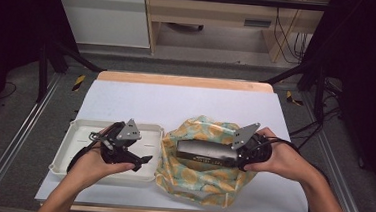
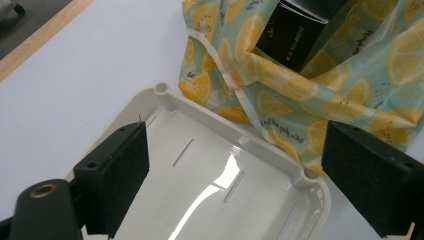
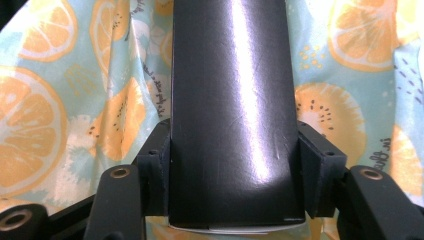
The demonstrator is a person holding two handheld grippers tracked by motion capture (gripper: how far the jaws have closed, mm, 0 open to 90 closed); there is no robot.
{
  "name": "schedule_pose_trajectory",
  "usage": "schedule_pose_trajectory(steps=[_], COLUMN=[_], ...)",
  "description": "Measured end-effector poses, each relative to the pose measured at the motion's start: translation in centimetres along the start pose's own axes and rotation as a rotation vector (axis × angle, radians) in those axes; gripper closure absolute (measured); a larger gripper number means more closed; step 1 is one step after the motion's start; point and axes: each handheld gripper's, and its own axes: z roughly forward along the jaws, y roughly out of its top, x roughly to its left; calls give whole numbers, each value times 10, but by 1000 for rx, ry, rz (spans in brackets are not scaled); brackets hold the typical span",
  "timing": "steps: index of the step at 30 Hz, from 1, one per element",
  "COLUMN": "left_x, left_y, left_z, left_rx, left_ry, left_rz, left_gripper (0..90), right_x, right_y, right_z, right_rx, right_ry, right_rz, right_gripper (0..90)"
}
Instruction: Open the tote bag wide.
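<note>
A long black box (image 1: 206, 153) lies level inside the mouth of a lemon-print cloth bag (image 1: 201, 179) right of the table's middle. My right gripper (image 1: 240, 156) is shut on the box's right end; in the right gripper view both pads press the sides of the box (image 3: 231, 110), with the bag (image 3: 45, 125) behind it. My left gripper (image 1: 144, 159) hangs open over a white plastic tray (image 1: 81, 128) at the left. In the left gripper view its jaws stand wide apart above the tray (image 2: 165, 95), with the bag (image 2: 300, 95) and the box (image 2: 295, 35) beyond.
A white sheet (image 1: 186, 103) covers the table, with a wooden edge (image 1: 185, 81) at the far side. Metal rails run along both sides of the table. The tray holds nothing.
</note>
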Motion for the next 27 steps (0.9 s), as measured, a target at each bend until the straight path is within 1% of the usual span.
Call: schedule_pose_trajectory(steps=[1,3,5,8,9,12,15,19,21,22,24,25,27], left_x=[0,-1,-2,-3,-3,-3,-2,-2,-4,-4,-4,-5,-5], left_y=[1,1,2,2,2,1,1,5,7,8,9,10,12], left_z=[0,1,2,3,3,3,3,3,2,1,0,0,-1], left_rx=[0,-3,-1,5,7,9,13,11,4,6,6,3,2], left_ry=[0,-2,-2,-6,-7,-6,-1,-2,-2,-2,-1,-4,-16], left_rz=[1,4,6,9,10,11,10,16,20,25,32,35,42], left_gripper=[118,118,118,118,118,117,117,117,117,117,117,117,118], right_x=[1,2,6,14,15,18,18,15,13,12,11,10,9], right_y=[1,2,3,3,2,-3,-6,-5,-3,-2,0,1,2], right_z=[-1,2,9,21,23,25,16,3,-3,-7,-12,-15,-18], right_rx=[-2,5,16,60,74,87,51,-9,-30,-52,-69,-71,-84], right_ry=[1,1,15,50,52,61,58,36,23,17,4,9,0], right_rz=[5,-4,-15,-56,-72,-80,-62,-30,-25,-24,-21,-19,-13], right_gripper=[432,432,433,433,433,433,433,433,433,432,432,432,432])
